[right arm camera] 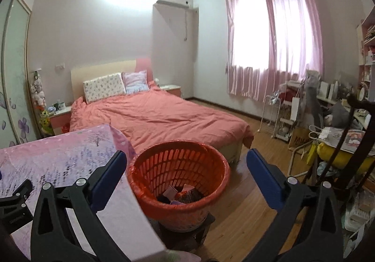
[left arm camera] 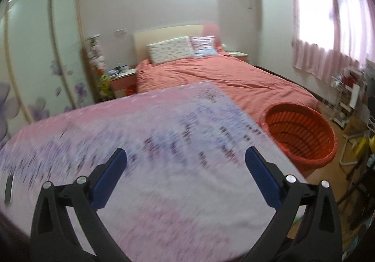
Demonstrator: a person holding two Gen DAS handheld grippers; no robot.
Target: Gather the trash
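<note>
- Left gripper [left arm camera: 185,158]: jaws spread wide, nothing between the blue pads; hangs over the tabletop [left arm camera: 164,144], which wears a pink/lilac floral cloth, blurred in the left wrist view.
- Right gripper [right arm camera: 186,161]: jaws wide, empty; hangs above the orange basket [right arm camera: 218,156].
- Basket: stands just beside the tabletop's right edge, on a dark stool [right arm camera: 187,233]; holds trash [right arm camera: 180,194] at the bottom, i.e. paper scraps & dark bits.
- Background: bed [right arm camera: 159,119] w/ salmon cover.

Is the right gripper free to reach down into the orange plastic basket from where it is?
Probably yes: the right gripper is open over the orange plastic basket, nothing between.
</note>
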